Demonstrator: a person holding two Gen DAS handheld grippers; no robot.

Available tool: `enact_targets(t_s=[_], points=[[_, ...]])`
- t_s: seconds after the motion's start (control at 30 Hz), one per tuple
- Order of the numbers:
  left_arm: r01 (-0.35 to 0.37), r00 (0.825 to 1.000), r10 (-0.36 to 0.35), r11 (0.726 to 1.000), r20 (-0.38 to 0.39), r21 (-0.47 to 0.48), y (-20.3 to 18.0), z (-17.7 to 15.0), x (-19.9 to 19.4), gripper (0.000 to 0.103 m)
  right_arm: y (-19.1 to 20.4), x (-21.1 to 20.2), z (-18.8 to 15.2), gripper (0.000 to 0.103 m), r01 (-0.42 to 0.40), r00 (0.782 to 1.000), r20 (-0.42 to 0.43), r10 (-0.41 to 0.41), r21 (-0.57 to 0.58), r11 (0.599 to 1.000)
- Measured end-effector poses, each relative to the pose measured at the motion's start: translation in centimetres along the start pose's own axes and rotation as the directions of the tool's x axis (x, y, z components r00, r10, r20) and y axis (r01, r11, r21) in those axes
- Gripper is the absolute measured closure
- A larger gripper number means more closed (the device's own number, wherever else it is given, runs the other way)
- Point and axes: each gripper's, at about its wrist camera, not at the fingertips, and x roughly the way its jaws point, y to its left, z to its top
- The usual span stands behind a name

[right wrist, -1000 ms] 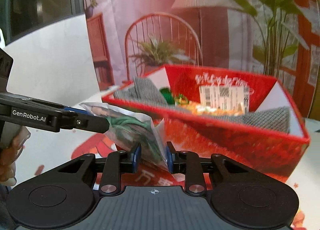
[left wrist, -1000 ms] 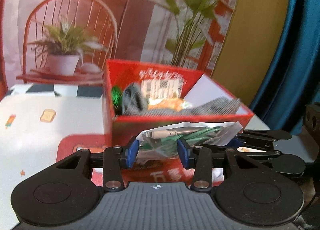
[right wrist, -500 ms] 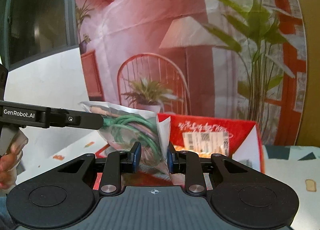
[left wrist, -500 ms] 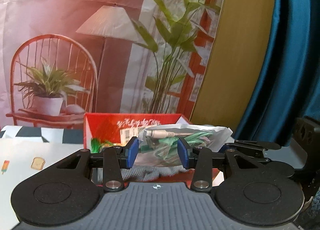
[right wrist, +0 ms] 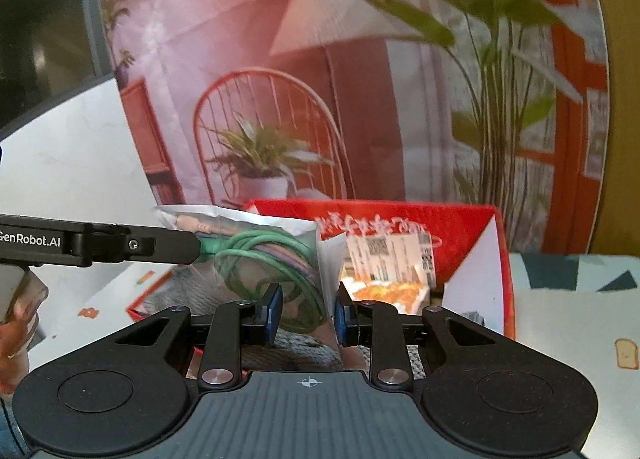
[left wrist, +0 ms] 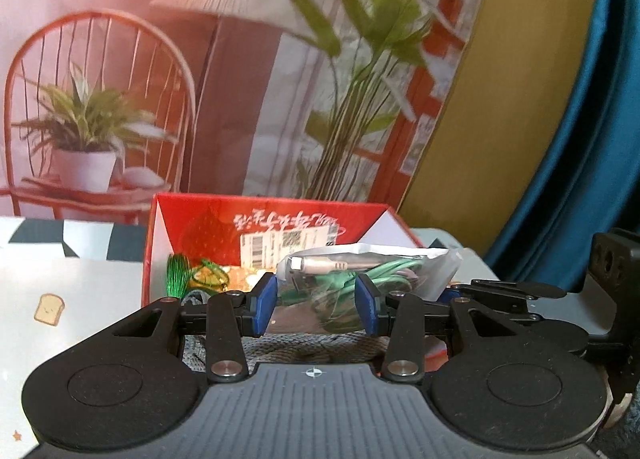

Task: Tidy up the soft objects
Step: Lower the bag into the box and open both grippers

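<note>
Both grippers hold a clear plastic bag with a coiled green cable (left wrist: 344, 275) above the open red box (left wrist: 192, 211). My left gripper (left wrist: 316, 309) is shut on the bag's one end, its blue pads pressing the plastic. My right gripper (right wrist: 306, 311) is shut on the other end of the bag (right wrist: 272, 255). The left gripper's finger (right wrist: 120, 245) reaches in from the left in the right wrist view. The red box (right wrist: 500, 255) holds grey knit cloth (right wrist: 288, 351), green ribbon (left wrist: 176, 271) and an orange packet (right wrist: 384, 293).
The box stands on a white patterned tablecloth (left wrist: 60, 299). A printed backdrop with a chair, lamp and plants (left wrist: 180, 79) hangs right behind it. A blue curtain (left wrist: 592, 139) hangs at the right. A white wall (right wrist: 68, 147) is at the left.
Both grippers have carried the bag up and then forward and down over the red box. The box interior now shows closer below the bag. Both grips are unchanged.
</note>
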Motion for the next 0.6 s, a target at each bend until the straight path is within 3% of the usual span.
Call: enact_targets(t_s=[0.17, 0.4, 0.6], points=[[-0.014, 0.999, 0.013, 1.0, -0.036, -0.009, 1.1, 0.1, 2.4, 0.058, -1.2, 2.1, -0.3, 0.079, 0.005, 0.999, -0.046, -0.004, 0.026, 1.0], [-0.017, 0.999, 0.017, 1.0, -0.051, -0.004, 1.6, 0.8, 4.4, 0.058, -1.8, 3.6, 0.7, 0.074, 0.023, 0.999, -0.04, -0.021, 0.051, 0.998], [-0.044, 0.998, 0.045, 0.999, -0.044, 0.027, 1.7, 0.7, 4.2, 0.058, -1.3, 3.9, 0.6, 0.064, 0.12, 0.992, -0.037, -0.121, -0.011, 0.993]])
